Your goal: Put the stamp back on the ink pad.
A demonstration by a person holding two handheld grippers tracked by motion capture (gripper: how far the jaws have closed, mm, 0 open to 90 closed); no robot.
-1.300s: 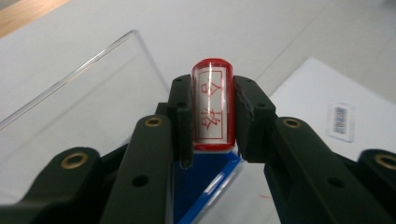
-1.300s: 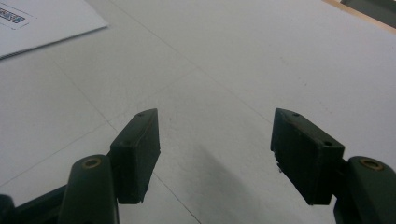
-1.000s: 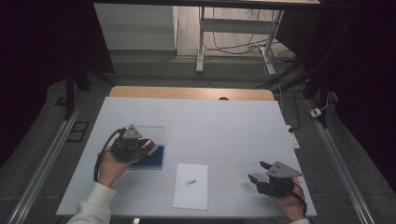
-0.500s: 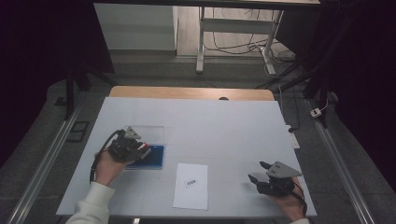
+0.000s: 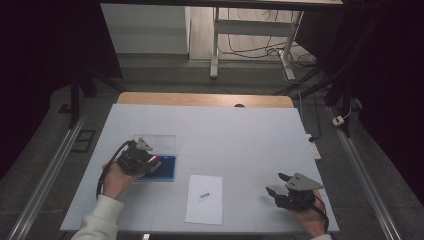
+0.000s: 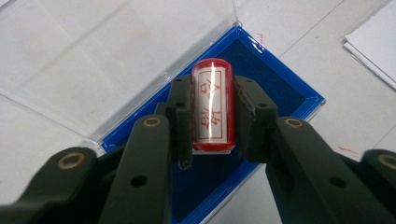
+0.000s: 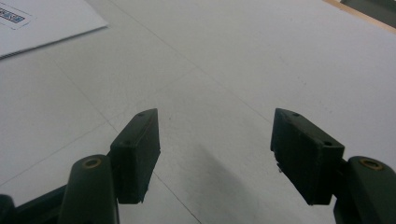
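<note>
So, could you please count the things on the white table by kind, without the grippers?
Red stamp, held in the left gripper: 1
Blue ink pad case with its clear lid open: 1
White paper sheet with a barcode label: 1
Total: 3
</note>
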